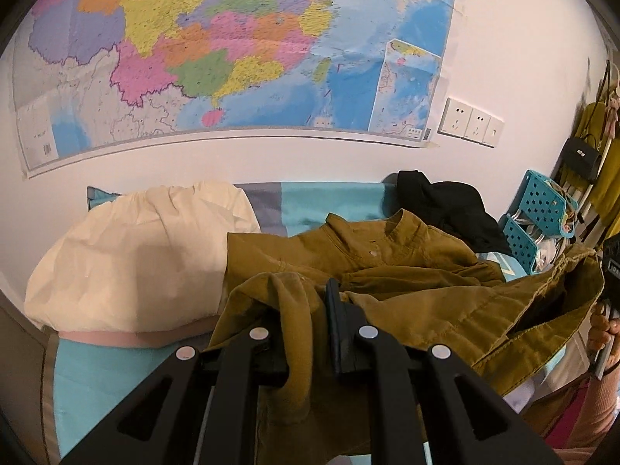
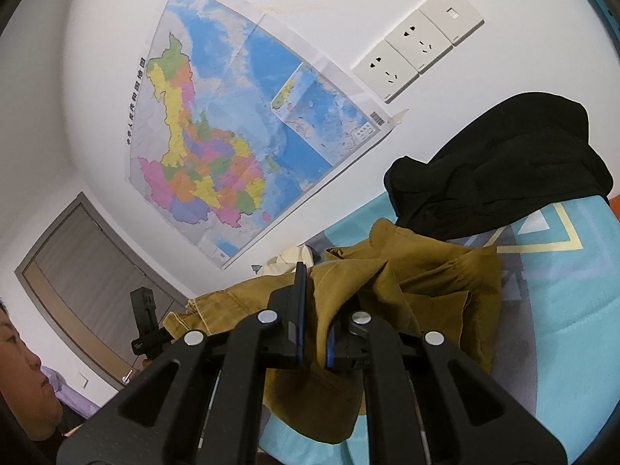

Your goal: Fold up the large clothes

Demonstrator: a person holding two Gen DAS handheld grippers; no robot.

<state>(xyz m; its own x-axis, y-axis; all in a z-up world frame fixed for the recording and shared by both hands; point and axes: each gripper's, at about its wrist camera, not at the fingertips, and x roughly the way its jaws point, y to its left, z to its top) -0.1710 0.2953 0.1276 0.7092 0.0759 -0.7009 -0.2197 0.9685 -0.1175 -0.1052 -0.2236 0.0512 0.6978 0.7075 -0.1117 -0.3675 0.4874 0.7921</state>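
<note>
My left gripper [image 1: 306, 317] and right gripper [image 2: 314, 310] each pinch the mustard jacket [image 1: 407, 271], lifted over the bed [image 2: 562, 310]. Next, I judge: spread it flat.

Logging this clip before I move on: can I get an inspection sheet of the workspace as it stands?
Surface: bed with a turquoise patterned cover, against a white wall.
Job's things: mustard shirt, rumpled and unfolded, lifted at two places.
Clutter: cream pillow beside the shirt; black garment heaped behind it by the wall.
Grippers: left gripper shut on a fold of the shirt; right gripper shut on another fold.
Cables: nothing seen.
Surroundings: map and sockets on the wall; blue perforated rack; handbag and yellow clothes hanging; door; a person at the frame edge.
</note>
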